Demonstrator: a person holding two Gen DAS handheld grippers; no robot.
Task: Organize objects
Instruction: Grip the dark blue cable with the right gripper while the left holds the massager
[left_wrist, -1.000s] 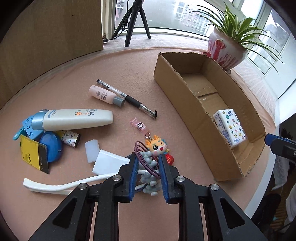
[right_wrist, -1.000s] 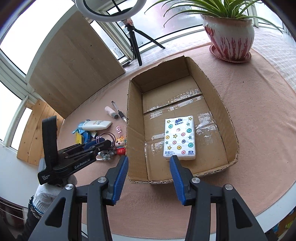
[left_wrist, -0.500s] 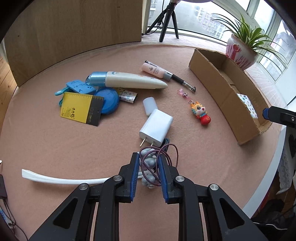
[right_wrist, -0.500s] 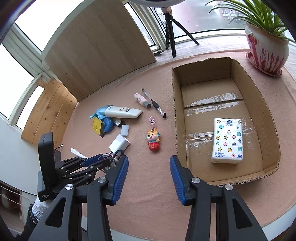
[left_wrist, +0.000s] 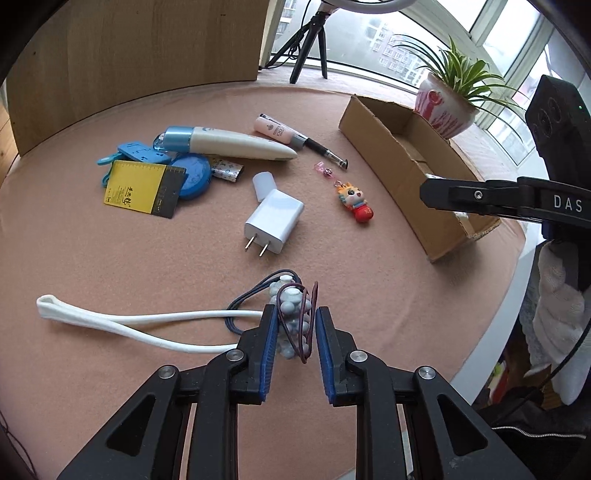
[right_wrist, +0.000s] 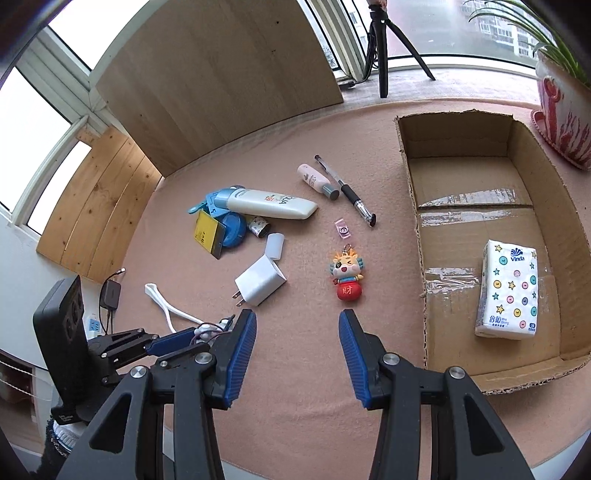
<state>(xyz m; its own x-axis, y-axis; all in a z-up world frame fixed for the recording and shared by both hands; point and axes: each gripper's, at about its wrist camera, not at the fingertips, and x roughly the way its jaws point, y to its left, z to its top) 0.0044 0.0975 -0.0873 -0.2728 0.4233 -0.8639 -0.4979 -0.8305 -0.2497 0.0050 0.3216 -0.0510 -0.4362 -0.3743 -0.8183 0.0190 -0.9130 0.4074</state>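
Left claw (left_wrist: 293, 330) clenched on beaded hair ties (left_wrist: 291, 314), well short of cardboard box (right_wrist: 480, 236); right claw (right_wrist: 297, 347) released. Loose loops possibly snag white strap (left_wrist: 147, 325), dragging it.

Counter (right_wrist: 295, 369) layout: loose items left, cardboard box (right_wrist: 413, 229) right

The tissue pack (right_wrist: 508, 291) is seen inside the box, at its near right corner. The potted plant (right_wrist: 561, 110) is placed behind the box. Left of the box, the keychain toy (right_wrist: 347, 275) is flanked by the charger plug (right_wrist: 260, 284) on its left; the pen (right_wrist: 345, 192) and small tube (right_wrist: 317, 181) are laid farther back. The sunscreen tube (right_wrist: 269, 202) is set left of these, over a pile.
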